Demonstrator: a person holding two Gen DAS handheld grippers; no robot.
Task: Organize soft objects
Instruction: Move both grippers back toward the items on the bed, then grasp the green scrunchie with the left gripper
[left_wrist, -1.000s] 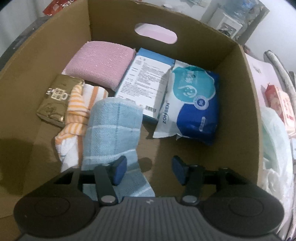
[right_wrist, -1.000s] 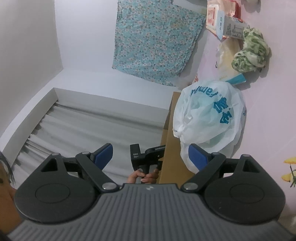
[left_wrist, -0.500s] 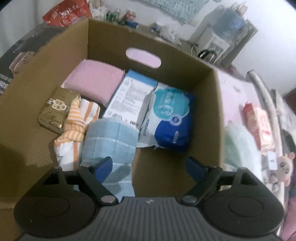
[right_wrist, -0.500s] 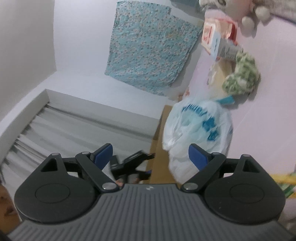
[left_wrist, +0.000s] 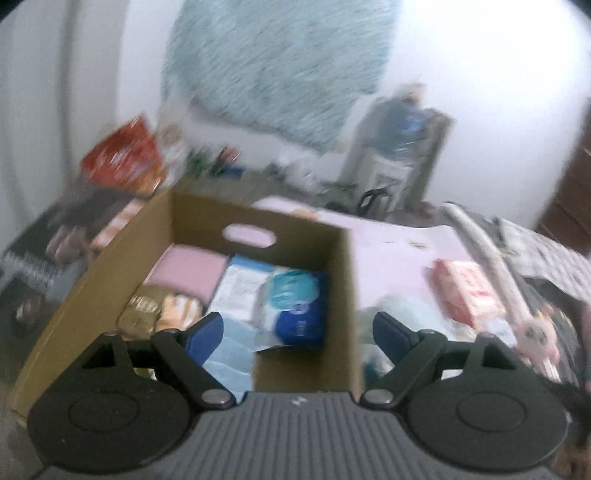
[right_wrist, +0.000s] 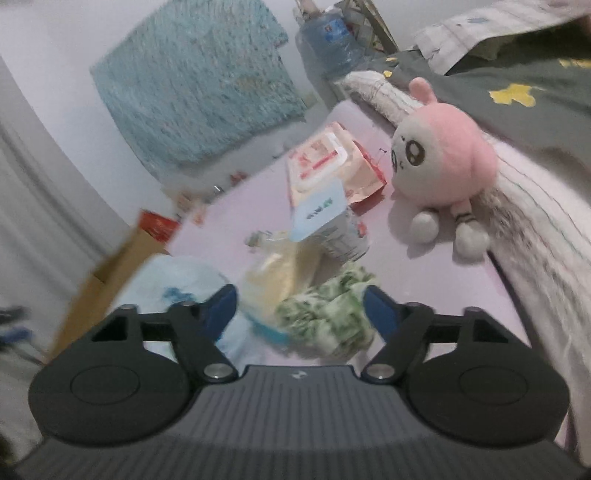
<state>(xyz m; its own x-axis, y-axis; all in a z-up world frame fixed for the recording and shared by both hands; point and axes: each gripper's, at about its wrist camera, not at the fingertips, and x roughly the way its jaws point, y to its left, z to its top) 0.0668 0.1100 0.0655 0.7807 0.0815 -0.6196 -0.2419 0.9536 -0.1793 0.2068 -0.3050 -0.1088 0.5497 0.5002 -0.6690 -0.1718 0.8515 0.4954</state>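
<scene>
Right gripper closing, nothing gripped yet, green cloth between its jaws on the bed — settle lower, centre the bundle; left gripper wide, empty, above box.

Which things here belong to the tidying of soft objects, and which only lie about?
Job: brown cardboard box; green-and-white crumpled cloth; pink round plush toy; light-blue folded towel.
Lying about: blue water bottle; red snack bag.

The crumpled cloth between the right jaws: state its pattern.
White with green blotches, a mottled print; the crumpled cloth shows best in the right wrist view.
</scene>
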